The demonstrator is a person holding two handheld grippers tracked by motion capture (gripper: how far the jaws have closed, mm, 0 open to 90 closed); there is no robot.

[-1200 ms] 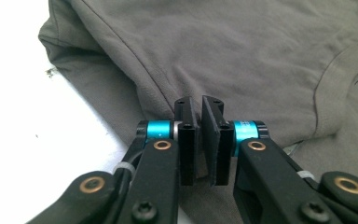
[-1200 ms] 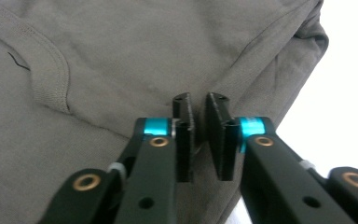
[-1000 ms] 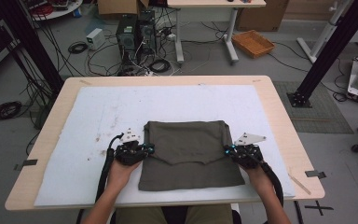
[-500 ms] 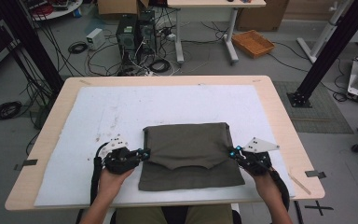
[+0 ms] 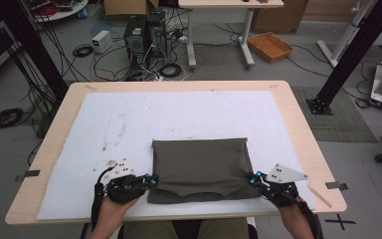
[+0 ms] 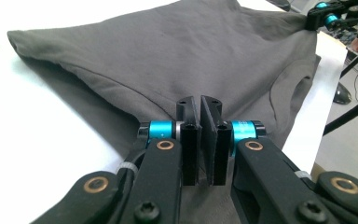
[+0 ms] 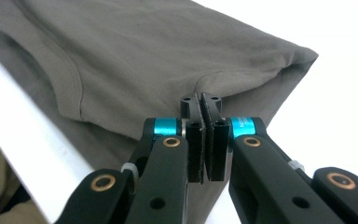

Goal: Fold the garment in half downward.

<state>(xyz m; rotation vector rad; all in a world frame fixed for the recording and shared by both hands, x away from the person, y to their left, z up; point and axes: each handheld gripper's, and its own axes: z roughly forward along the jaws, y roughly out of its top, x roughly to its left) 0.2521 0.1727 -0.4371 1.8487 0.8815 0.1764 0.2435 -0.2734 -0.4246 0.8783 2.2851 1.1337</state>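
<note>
A: What did we have around the work?

B: On the floor beyond the table (image 5: 298, 129), at about twelve o'clock, sat a black computer tower (image 5: 135, 35) in a tangle of cables; at one o'clock an orange basket (image 5: 270, 46); at eleven o'clock a small white box (image 5: 101, 39). Nothing on the white mat (image 5: 129, 124) stood between us and the cloth.

A: Any writing we could read?

B: None; the print on the right gripper's blue collar was too small to make out.

A: And where was the cloth?

B: The folded grey garment (image 5: 201, 169) lay at the mat's six o'clock edge, right in front of us.

A: How were our hands set?

B: Low and level. Our left gripper (image 5: 152, 179) came in from nine o'clock, jaws pinched onto the garment's near left corner; our right gripper (image 5: 252, 179) came in from three o'clock, jaws clamped on the near right corner.
</note>
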